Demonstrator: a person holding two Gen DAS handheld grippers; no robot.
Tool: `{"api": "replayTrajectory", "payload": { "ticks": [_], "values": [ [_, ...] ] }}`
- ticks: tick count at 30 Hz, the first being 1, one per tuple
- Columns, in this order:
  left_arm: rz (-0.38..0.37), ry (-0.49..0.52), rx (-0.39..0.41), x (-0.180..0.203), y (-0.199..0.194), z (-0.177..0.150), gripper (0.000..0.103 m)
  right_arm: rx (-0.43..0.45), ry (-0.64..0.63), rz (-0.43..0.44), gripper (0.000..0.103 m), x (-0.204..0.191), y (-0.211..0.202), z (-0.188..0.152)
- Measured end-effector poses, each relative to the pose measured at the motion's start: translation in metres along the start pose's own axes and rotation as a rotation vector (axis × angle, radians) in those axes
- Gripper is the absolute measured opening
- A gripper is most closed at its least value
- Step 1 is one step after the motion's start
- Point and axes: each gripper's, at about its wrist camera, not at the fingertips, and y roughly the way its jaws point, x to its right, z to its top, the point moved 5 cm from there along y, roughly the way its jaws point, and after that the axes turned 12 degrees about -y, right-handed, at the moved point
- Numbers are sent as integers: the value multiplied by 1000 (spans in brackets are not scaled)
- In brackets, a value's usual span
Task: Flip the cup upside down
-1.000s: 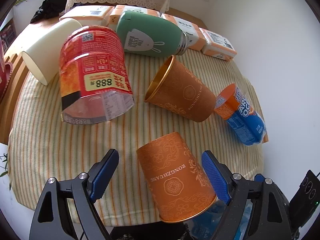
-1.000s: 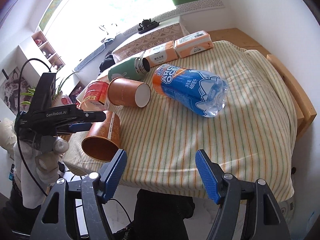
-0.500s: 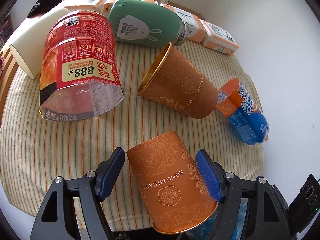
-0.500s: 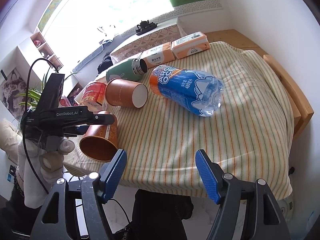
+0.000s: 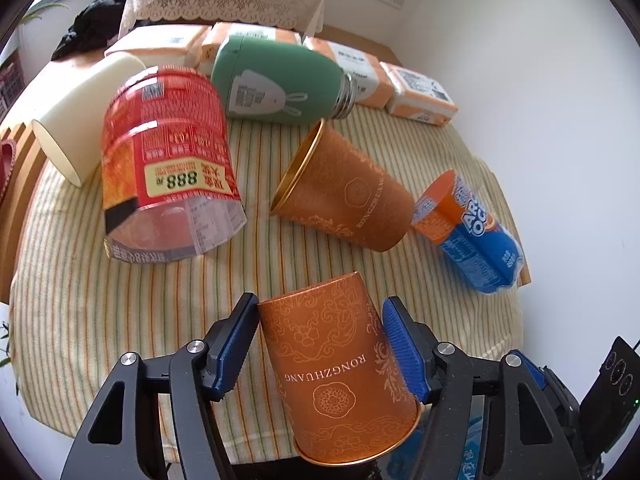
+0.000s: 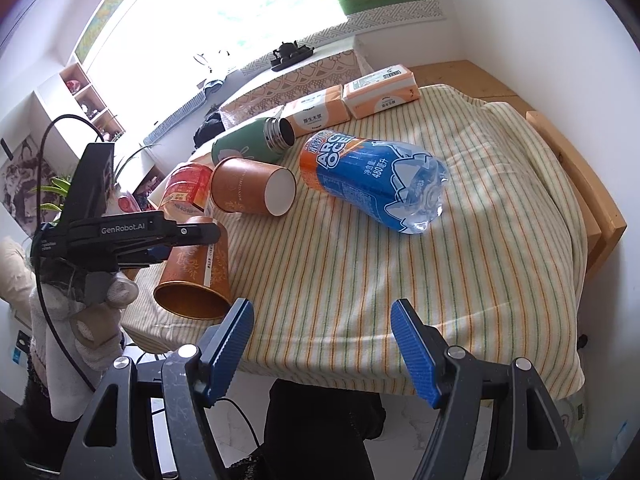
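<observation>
An orange paper cup [image 5: 340, 364] printed RONGZHUANG lies on its side at the near edge of the striped cloth, its open mouth toward the camera. My left gripper [image 5: 320, 344] is shut on this cup, a blue pad against each side. The right wrist view shows the same cup [image 6: 196, 276] in the left gripper [image 6: 176, 240], mouth down and outward. A second orange cup [image 5: 348, 196] lies on its side further in. My right gripper [image 6: 322, 344] is open and empty over the near cloth edge.
On the striped cloth [image 5: 120, 304] lie a red noodle tub [image 5: 164, 168], a green flask [image 5: 280, 80], a cream cup [image 5: 80, 108] and a blue and orange water bottle [image 5: 472, 232]. Tissue packs [image 5: 420, 92] line the back. A white wall stands to the right.
My left gripper has moved forward around the near orange cup and closed its pads onto it. My right gripper has stayed open and nearly still.
</observation>
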Motion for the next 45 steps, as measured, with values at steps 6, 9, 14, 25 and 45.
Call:
{"api": "replayTrajectory", "payload": {
  "ticks": [6,9,14,25,45],
  "values": [
    [-2,53,82,6,-28,-1,67,-2,-6,0,67,-4,1,0],
    [2,80,117,11,-36,-2,67,2,-12,-9,67,-6,1,0],
    [46,143,226,21,-40,-8,66,20,-16,-17,67,-7,-1,1],
    [121,285,434,37,-40,-17,67,54,-52,-82,67,-14,-3,0],
    [71,363,528,38,-39,-36,65,75,-100,-155,67,-24,-1,1]
  ]
}}
